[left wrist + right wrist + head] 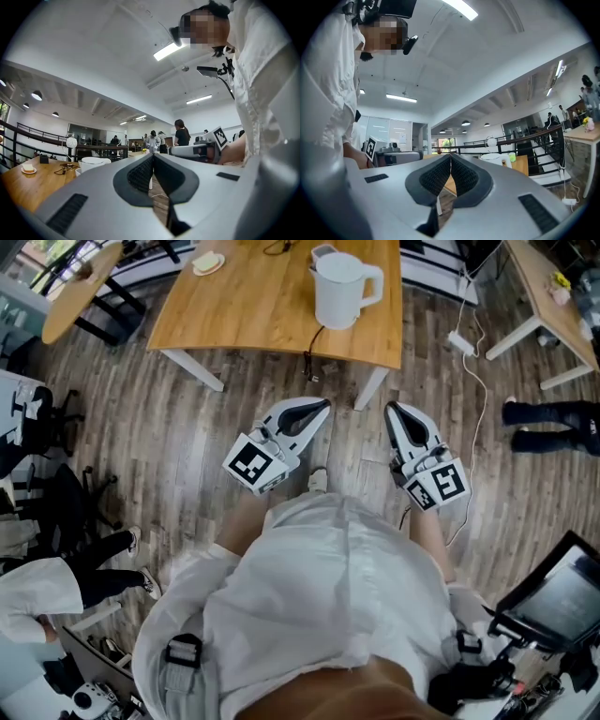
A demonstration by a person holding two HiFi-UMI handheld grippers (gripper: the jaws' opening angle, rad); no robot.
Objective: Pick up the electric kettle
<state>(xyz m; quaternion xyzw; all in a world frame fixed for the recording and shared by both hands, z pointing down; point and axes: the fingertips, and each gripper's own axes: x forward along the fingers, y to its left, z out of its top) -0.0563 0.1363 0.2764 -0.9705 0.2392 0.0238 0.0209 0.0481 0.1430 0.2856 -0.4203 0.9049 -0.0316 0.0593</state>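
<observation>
Jaws of left gripper (322, 409) and right gripper (394, 411) were pressed together, nothing between. Both hung short of the table (234, 315); the electric kettle (342, 287) stood upright on it, well ahead. Reaching it closed would likely shove it; its cord (313, 345) could snag.

This is an open-plan office: a wooden table (253, 306) stands on a plank floor (187, 456), with another desk (544, 287) to its right, black office chairs (66, 498) to its left, ceiling strip lights (169, 49) above and people (182, 135) standing beyond it.
</observation>
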